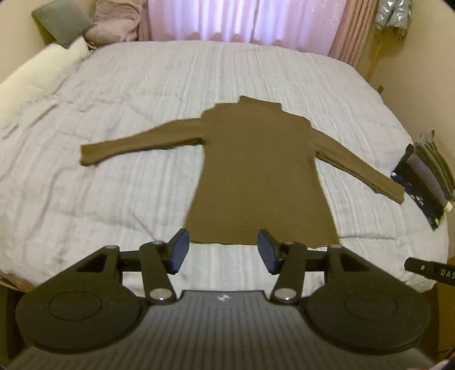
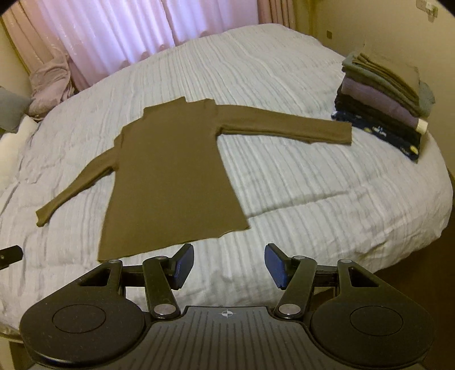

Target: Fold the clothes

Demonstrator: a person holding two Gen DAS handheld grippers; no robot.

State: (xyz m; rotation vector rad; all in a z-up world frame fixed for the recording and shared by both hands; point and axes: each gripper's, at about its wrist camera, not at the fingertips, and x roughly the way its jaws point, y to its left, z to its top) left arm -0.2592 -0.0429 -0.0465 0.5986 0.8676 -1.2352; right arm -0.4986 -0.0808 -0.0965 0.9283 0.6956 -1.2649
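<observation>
Left wrist view: bed (image 1: pixel 128 94) with pale ribbed cover, pink curtains (image 1: pixel 241 20) behind. Brown long-sleeved top (image 1: pixel 256 170) lies flat mid-bed, sleeves spread wide, collar toward the curtains. Left gripper (image 1: pixel 222 250) above the hem, jaws apart, nothing between.

Right wrist view: same top (image 2: pixel 170 176) left of centre; stack of folded clothes (image 2: pixel 384 102) at the bed's right edge (sleeve cuff just beside it). Right gripper (image 2: pixel 229 266) over bare cover, jaws apart, empty.
</observation>
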